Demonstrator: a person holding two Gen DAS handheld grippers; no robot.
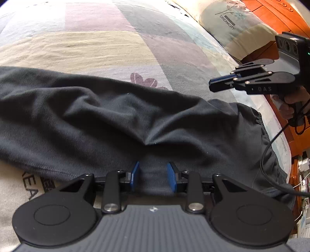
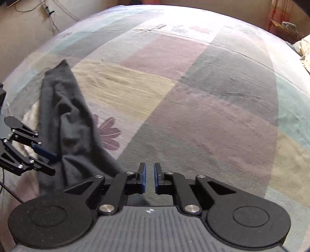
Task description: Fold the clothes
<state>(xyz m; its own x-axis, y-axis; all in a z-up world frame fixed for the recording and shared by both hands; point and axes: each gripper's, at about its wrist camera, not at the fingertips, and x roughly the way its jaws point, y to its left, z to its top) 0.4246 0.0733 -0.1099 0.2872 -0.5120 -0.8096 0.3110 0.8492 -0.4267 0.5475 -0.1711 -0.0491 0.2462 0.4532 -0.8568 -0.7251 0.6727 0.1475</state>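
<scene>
Dark grey trousers (image 1: 116, 120) lie stretched across the bed, the elastic waistband (image 1: 260, 124) at the right in the left wrist view. My left gripper (image 1: 153, 175) hovers open just over the cloth near the crotch seam, pads apart, nothing pinched. From the right wrist view it shows at the left edge (image 2: 48, 160) over the trousers (image 2: 65, 116). My right gripper (image 2: 150, 178) is above bare sheet to the right of the trousers, its jaws almost together with only a thin gap and nothing between them. It also appears at the upper right (image 1: 212, 85), clear of the cloth.
The bed carries a patchwork sheet (image 2: 193, 97) in beige, pink, grey and teal. A pillow (image 1: 232, 25) lies at the bed's far right, with orange wooden furniture (image 1: 271, 11) behind. A hand (image 1: 290, 104) holds the right gripper, and a black cable (image 1: 271, 155) hangs over the waistband.
</scene>
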